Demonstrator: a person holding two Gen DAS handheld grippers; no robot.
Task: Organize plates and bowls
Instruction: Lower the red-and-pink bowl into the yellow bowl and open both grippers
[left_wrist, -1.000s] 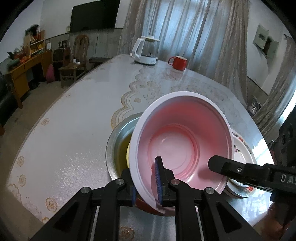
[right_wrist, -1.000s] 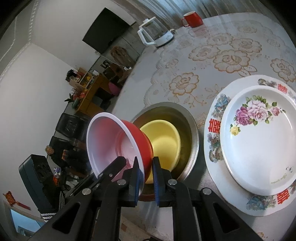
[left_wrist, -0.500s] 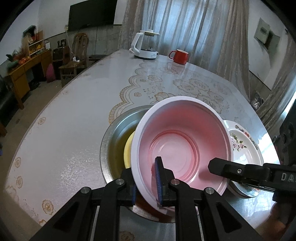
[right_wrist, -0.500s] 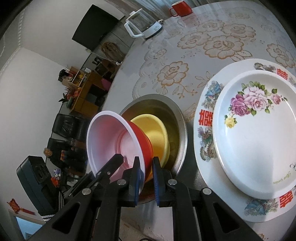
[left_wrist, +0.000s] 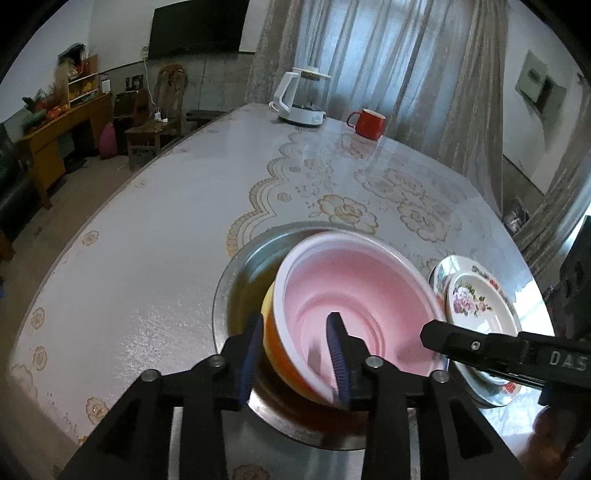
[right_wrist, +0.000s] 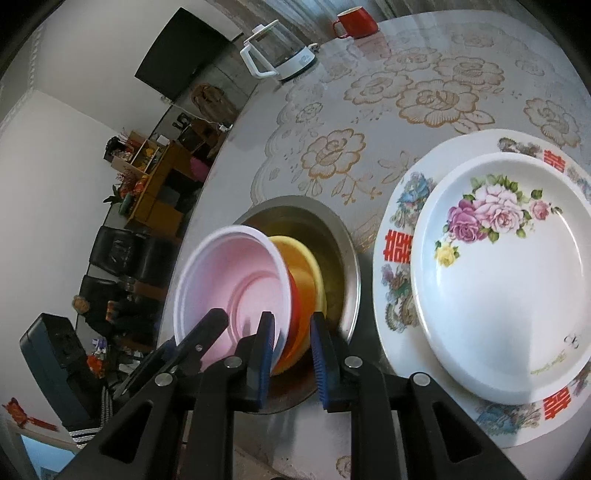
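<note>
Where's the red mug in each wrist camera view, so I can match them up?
Left wrist view: red mug at upper centre-right, far table edge.
Right wrist view: red mug at the top edge, right of centre.
Shared landmark: white kettle beside it, to its left.
</note>
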